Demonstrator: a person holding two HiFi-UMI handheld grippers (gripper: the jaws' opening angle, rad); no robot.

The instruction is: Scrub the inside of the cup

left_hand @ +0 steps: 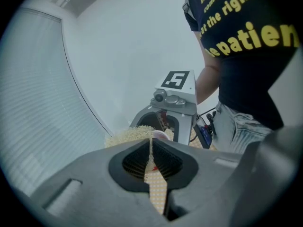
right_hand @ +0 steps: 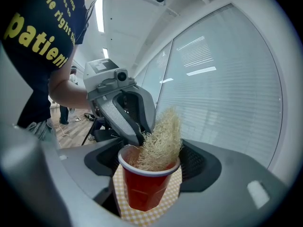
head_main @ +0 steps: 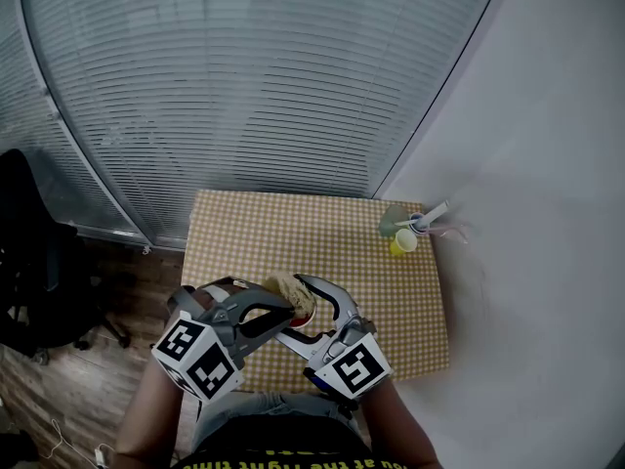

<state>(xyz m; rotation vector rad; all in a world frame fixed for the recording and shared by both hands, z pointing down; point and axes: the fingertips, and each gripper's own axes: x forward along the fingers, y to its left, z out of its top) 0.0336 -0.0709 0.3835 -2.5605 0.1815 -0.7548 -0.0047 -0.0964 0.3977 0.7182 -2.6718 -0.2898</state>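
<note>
Right gripper view shows the right gripper (right_hand: 150,174) with its jaws closed on the sides of the red cup (right_hand: 142,190), which stands upright between them over the checked surface (right_hand: 171,193). From 10 o'clock the left gripper (right_hand: 141,137) reaches down to the cup's rim, its jaws pinched together on the straw-coloured fibre scrubber (right_hand: 160,143); the scrubber's lower part sits inside the cup and its upper part rises above the rim toward 1 o'clock. Head view places both grippers and the cup at the surface's 6 o'clock edge, with a yellow cup (head_main: 402,244) well apart at 2 o'clock.
</note>
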